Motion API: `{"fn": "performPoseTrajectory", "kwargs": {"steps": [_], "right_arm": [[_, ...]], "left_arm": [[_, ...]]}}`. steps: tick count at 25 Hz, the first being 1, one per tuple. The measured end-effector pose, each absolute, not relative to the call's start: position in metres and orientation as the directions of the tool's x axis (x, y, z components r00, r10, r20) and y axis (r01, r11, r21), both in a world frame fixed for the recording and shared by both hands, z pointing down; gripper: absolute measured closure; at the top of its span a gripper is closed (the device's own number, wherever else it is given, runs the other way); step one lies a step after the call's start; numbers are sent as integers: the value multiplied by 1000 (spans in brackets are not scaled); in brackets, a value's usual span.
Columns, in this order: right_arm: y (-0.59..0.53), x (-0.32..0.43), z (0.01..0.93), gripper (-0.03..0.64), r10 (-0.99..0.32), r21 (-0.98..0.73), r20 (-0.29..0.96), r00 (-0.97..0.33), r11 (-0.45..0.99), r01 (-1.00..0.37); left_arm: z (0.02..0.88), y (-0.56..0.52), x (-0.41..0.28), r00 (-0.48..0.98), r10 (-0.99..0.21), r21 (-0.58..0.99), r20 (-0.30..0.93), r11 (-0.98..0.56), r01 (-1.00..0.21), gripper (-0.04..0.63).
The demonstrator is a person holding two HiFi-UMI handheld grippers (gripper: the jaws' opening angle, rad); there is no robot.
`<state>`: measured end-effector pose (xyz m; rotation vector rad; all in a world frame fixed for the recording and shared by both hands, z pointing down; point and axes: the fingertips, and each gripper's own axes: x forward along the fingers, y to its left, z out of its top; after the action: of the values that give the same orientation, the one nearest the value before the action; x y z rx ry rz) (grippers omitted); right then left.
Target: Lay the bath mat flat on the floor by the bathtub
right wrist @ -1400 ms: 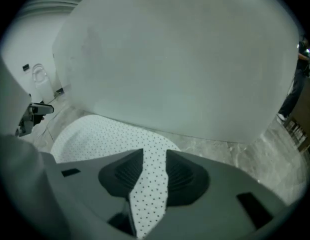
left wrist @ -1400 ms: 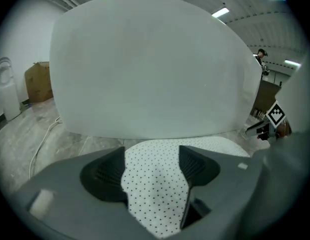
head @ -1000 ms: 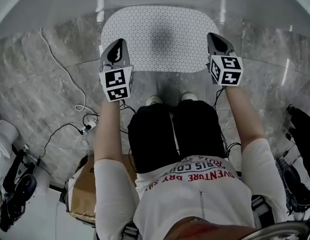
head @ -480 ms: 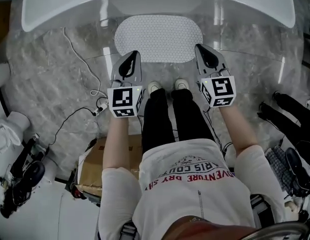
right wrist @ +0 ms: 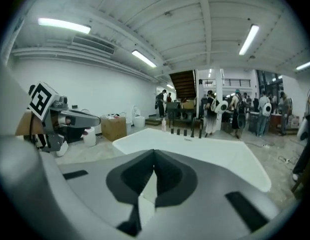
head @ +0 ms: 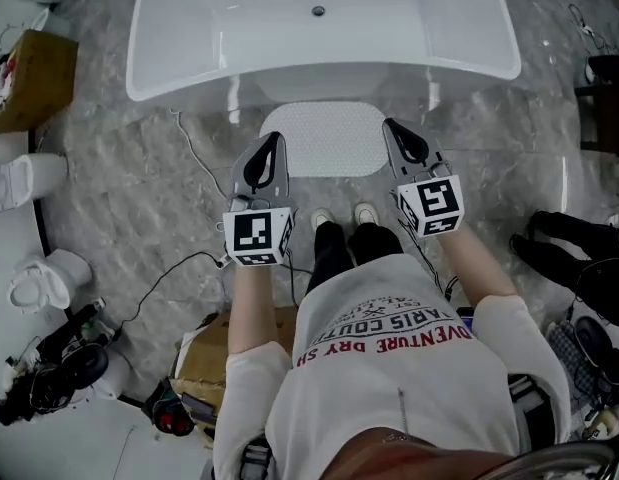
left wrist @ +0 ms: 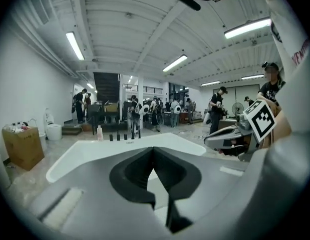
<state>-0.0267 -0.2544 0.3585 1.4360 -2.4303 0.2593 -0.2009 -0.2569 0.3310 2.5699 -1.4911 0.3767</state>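
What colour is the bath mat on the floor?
White, speckled with tiny dots; the bath mat shows best in the head view.

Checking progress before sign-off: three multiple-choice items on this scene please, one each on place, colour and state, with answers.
1. The bath mat lies: A on the floor beside the bathtub; B inside the bathtub; C on a cardboard box.
2. The bath mat is: A black; B white; C red.
3. The fingers of the left gripper and right gripper are: A wide open; B shut on the bath mat; C shut, empty.
A, it lies flat before the bathtub; B, pale dotted surface; C, each gripper view shows fingers together, nothing between.
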Motion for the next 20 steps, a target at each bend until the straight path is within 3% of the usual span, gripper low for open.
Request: {"fn": "performPoseTrajectory", "kwargs": {"steps": [11,20], "right_arm": [[-248,-15,196,607,-881,106,118,-458,470,-876],[-250,-47,159,609,-859,132,64,-508,512,-849]], "left_arm": [[171,-240,-200,484,-870,-117,97,-493,-862,583],[133,-241,-234,470,-882,-99,33,-471,-876,583]]}}
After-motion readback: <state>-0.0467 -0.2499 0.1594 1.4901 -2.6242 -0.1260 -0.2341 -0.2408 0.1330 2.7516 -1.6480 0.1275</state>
